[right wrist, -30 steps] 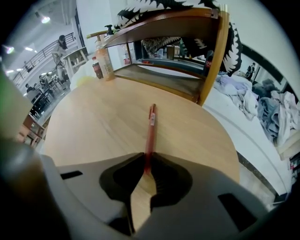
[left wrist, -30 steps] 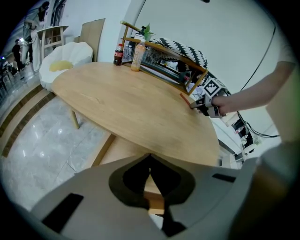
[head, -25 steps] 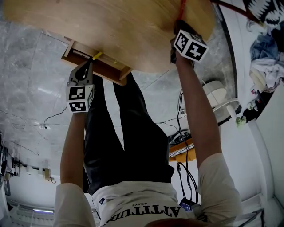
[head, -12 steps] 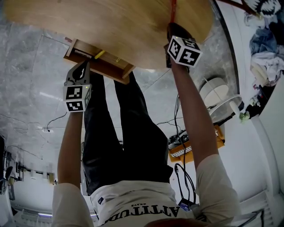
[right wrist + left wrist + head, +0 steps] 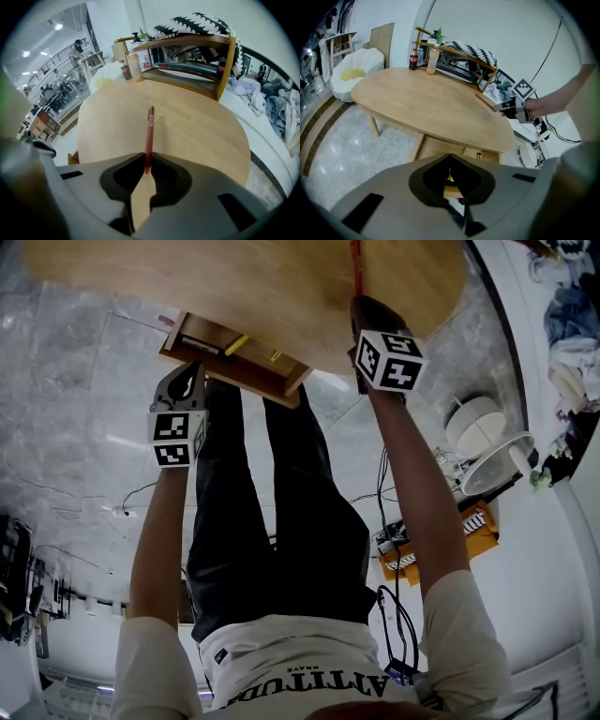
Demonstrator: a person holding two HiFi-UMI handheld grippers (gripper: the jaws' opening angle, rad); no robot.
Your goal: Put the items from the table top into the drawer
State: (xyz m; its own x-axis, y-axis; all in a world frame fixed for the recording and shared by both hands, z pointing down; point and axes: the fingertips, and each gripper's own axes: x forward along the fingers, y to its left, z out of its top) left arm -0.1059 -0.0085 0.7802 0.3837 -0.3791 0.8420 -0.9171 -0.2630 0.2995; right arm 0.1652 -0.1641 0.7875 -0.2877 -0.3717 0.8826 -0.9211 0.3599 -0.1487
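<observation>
A red pen (image 5: 149, 133) juts forward from my right gripper (image 5: 146, 157), whose jaws are shut on its near end, over the wooden table (image 5: 187, 126). From the head view the right gripper (image 5: 367, 310) hangs near the table's right edge with the pen (image 5: 355, 266) pointing away. The drawer (image 5: 246, 369) stands pulled out under the table's front, and a yellow item (image 5: 236, 344) lies inside. My left gripper (image 5: 194, 368) is at the drawer's front left corner. Its jaws (image 5: 450, 157) are shut with nothing between them.
A wooden shelf (image 5: 197, 56) with a patterned cloth and two bottles (image 5: 130, 64) line the table's far side. The person's legs (image 5: 281, 521) stand right below the drawer. A white round lamp (image 5: 487, 442) and an orange box (image 5: 431, 545) with cables lie on the floor at right.
My right gripper has carried the red pen leftward over the table, closer to the drawer. The left gripper has stayed shut by the drawer's front, shifting only slightly.
</observation>
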